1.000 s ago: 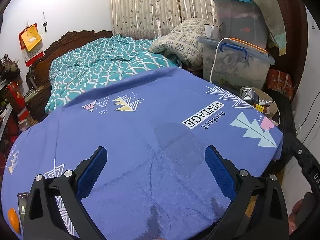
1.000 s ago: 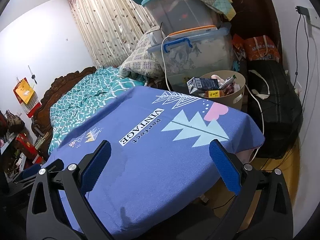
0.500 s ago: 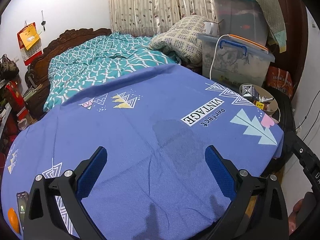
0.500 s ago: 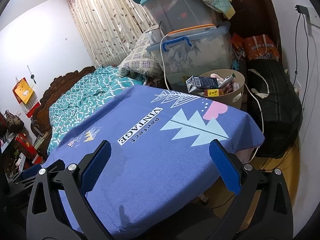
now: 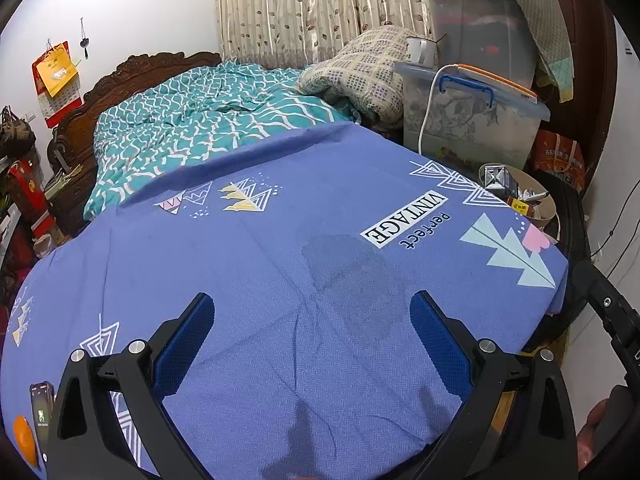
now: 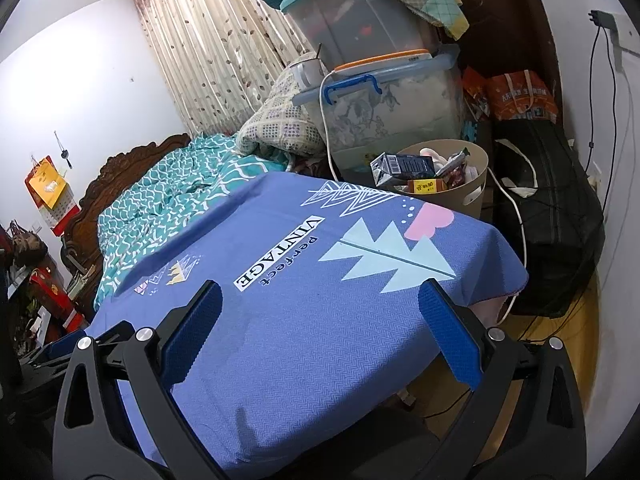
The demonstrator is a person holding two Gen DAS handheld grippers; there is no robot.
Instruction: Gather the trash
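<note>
Over blue tablecloth (image 5: 280, 280): both tools idle.
Left gripper (image 5: 312, 344) and right gripper (image 6: 320, 336) spread, empty; bin (image 6: 460, 196) already holds trash.

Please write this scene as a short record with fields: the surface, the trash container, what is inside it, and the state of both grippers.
surface: blue printed cloth, spread flat, nothing lying on its middle
trash container: beige bin, beyond the cloth's far corner
bin contents: dark blue carton, small boxes and wrappers, heaped to the rim
left gripper: open, empty, over the cloth
right gripper: open, empty, pointing toward the bin
behind bin: stacked clear storage boxes
</note>
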